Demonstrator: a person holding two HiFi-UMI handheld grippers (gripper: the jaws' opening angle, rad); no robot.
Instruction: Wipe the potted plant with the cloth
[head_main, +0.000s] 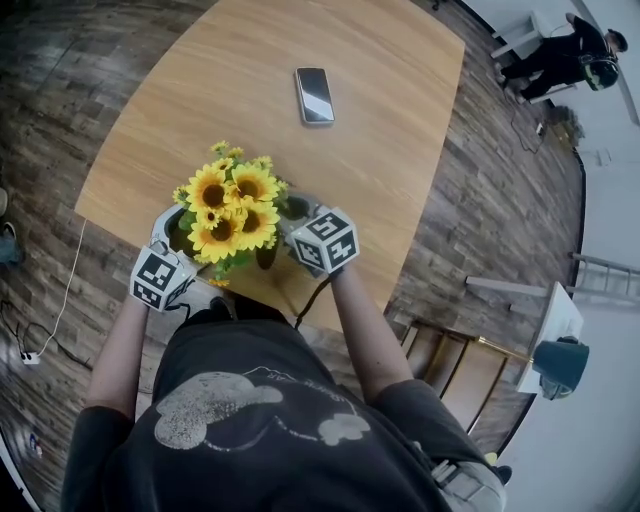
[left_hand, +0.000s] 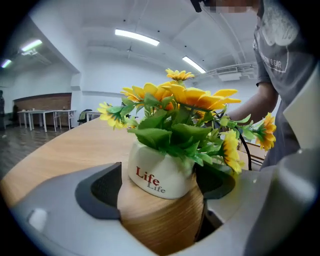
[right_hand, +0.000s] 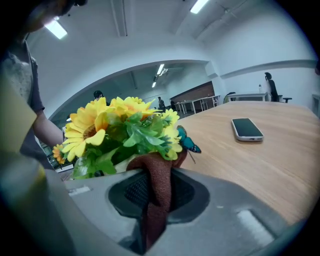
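Near six o'clock on desk (head_main: 400, 100): my left gripper (left_hand: 160, 197), jaws clamping potted plant (left_hand: 162, 172); right gripper (right_hand: 159, 192), jaws pinching cloth (right_hand: 154, 217). Risk: rough wiping topples plant.

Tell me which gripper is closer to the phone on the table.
Right. The right gripper, pinching the cloth, is right of the plant, on the side of the phone; the left gripper holds the pot further left.
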